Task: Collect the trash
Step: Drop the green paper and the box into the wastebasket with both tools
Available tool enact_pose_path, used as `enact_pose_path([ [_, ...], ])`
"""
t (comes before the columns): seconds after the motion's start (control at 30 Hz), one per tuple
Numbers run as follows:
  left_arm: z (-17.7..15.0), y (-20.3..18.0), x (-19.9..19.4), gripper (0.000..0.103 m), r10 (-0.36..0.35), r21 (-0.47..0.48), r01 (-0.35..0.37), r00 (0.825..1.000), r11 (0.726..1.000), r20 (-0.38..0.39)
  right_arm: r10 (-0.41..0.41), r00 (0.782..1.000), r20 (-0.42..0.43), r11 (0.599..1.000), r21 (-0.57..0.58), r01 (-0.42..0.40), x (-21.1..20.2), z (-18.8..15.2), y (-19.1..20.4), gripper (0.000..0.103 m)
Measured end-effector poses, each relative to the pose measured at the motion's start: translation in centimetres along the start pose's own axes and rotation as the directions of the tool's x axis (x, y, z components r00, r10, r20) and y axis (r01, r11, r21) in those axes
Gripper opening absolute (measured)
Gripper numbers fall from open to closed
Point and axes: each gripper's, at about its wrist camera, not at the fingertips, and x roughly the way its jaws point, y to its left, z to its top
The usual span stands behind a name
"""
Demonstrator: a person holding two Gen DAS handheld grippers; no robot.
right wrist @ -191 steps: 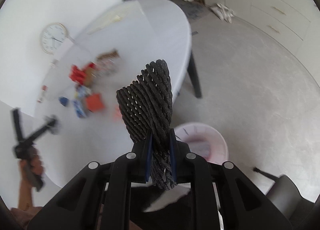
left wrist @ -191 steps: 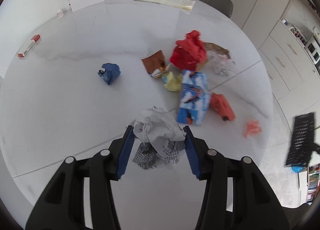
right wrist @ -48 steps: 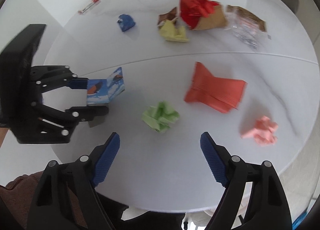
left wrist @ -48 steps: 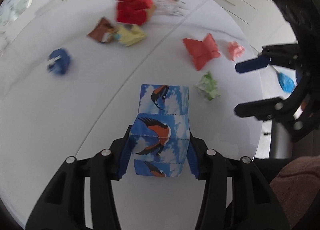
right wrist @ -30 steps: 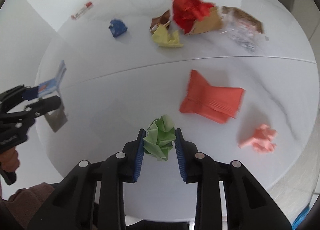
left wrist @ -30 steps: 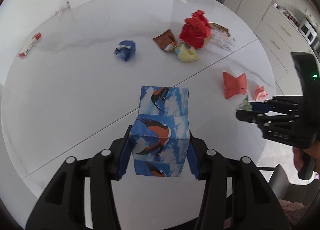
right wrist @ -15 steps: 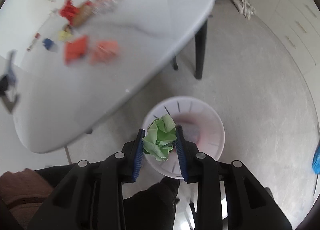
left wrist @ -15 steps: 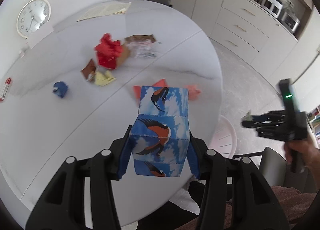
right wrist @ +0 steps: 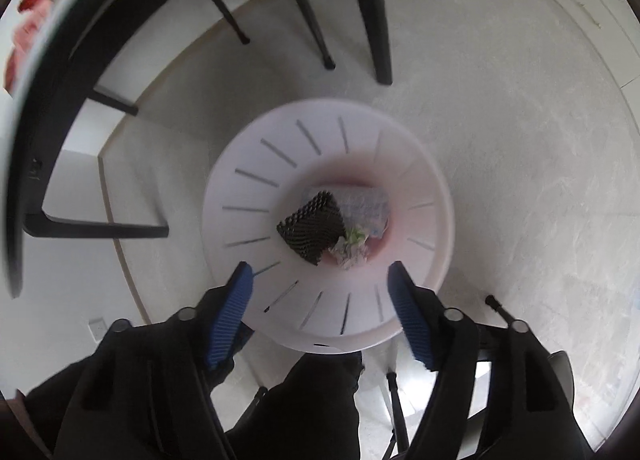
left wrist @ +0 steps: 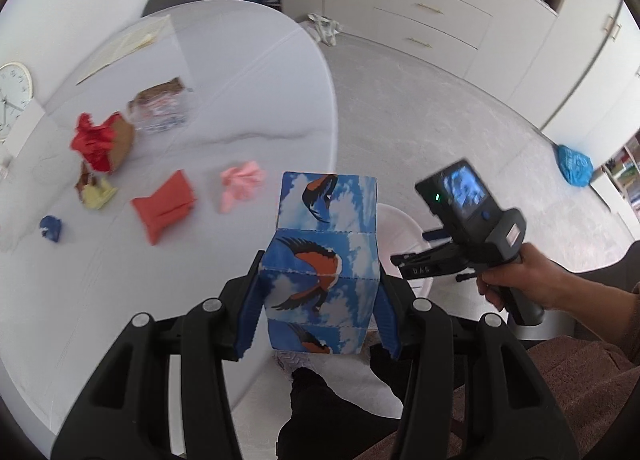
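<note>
My left gripper [left wrist: 320, 300] is shut on a blue bird-print carton [left wrist: 324, 260], held in the air past the white table's edge [left wrist: 328, 108]. My right gripper [right wrist: 322, 300] is open and empty, straight above the white waste bin [right wrist: 248, 188] on the floor. In the bin lie black mesh packing [right wrist: 312, 226], a green paper ball [right wrist: 354, 237] and crumpled paper. In the left wrist view the right gripper [left wrist: 416, 256] hangs over the bin's rim [left wrist: 404, 220]. A pink paper ball [left wrist: 240, 184], an orange packet [left wrist: 164, 208], a blue wad [left wrist: 51, 228] and red paper [left wrist: 94, 140] lie on the table.
A yellow wad [left wrist: 96, 192], a clear wrapper [left wrist: 160, 114] and papers [left wrist: 120, 46] lie farther back on the table. Black table and chair legs [right wrist: 376, 20] stand beside the bin. Cabinets [left wrist: 432, 8] line the far wall; a blue bag [left wrist: 574, 164] lies on the floor.
My right gripper has opened and the green paper ball has dropped into the bin. My left gripper has swung right with the carton, off the table toward the bin.
</note>
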Motion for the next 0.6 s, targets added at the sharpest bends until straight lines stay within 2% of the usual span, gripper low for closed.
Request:
enact_pose_path([
  [0.17, 0.9, -4.2, 3.2, 0.047, -0.05, 0.037, 0.051, 0.998, 0.998, -0.036, -0.04, 0.991, 0.124, 0.999, 0.028, 0.037, -7.1, -1.0, -2.8, 0.084],
  [0.33, 1.0, -6.9, 8.1, 0.047, -0.086, 0.039, 0.091, 0.99, 0.995, -0.109, -0.075, 0.977, 0.201, 0.996, 0.069, 0.062, -12.7, -2.3, -5.9, 0.086],
  [0.4, 0.8, -7.8, 10.3, 0.049, -0.083, 0.056, 0.092, 0.986, 0.994, -0.141, -0.085, 0.972, 0.217, 0.995, 0.077, 0.07, -13.8, -2.6, -6.5, 0.087],
  [0.43, 0.6, -8.2, 11.5, 0.052, -0.077, 0.068, 0.089, 0.984, 0.994, -0.162, -0.092, 0.971, 0.22, 0.994, 0.081, 0.076, -14.2, -2.7, -6.8, 0.087],
  [0.5, 0.2, -9.0, 13.4, 0.071, -0.076, 0.085, 0.093, 0.979, 0.992, -0.192, -0.101, 0.969, 0.224, 0.993, 0.084, 0.084, -14.8, -2.6, -7.1, 0.088],
  [0.6, -0.2, -10.2, 15.5, 0.079, -0.056, 0.115, 0.083, 0.974, 0.99, -0.217, -0.109, 0.969, 0.22, 0.992, 0.088, 0.091, -14.8, -2.7, -7.5, 0.088],
])
